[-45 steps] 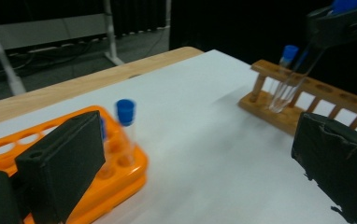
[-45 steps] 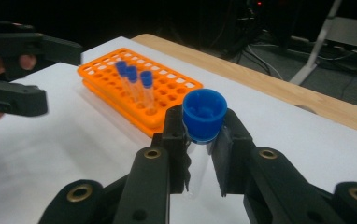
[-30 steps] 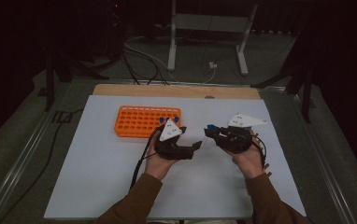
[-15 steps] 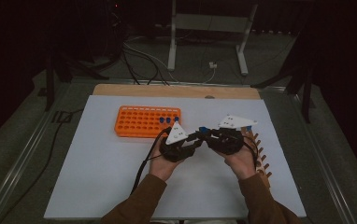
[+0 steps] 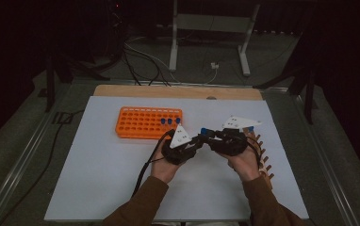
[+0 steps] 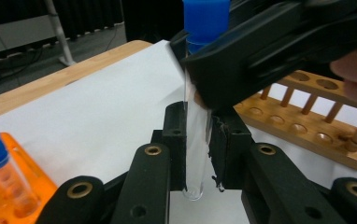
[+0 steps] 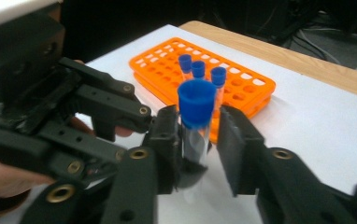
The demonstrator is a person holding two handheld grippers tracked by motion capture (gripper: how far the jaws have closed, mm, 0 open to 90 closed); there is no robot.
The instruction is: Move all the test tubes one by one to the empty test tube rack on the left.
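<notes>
On the sheet (image 5: 98, 179), between orange rack (image 5: 140, 123) and wooden rack (image 5: 263, 160), now nose to nose: left gripper (image 6: 197, 116) and right gripper (image 7: 200, 123), well apart a second ago, drawn together half a second ago. Hardly any other change on the table; orange rack with three capped tubes (image 7: 198, 70) in its far row as before. Between the two noses, in the air above the sheet and in neither rack: the tube (image 6: 196, 154), upright, clear, blue cap (image 7: 196, 102) on top. Seen along the left gripper: jaws just closed, now pinching the tube low on its glass, both pads pressed to it, round bottom poking out below. Seen along the right gripper: jaws just started to spread, one pad clearly off the glass with a gap showing, the other close beside it, whether touching hard to tell; higher up the tube, just under the cap. Judged from this: a handover from right to left, caught at the swap, grip already taken by the left, release by the right only begun. Likely needed next: wider spread on the right and a clean pull away without knocking the cap, then carrying the tube to a rack hole.
</notes>
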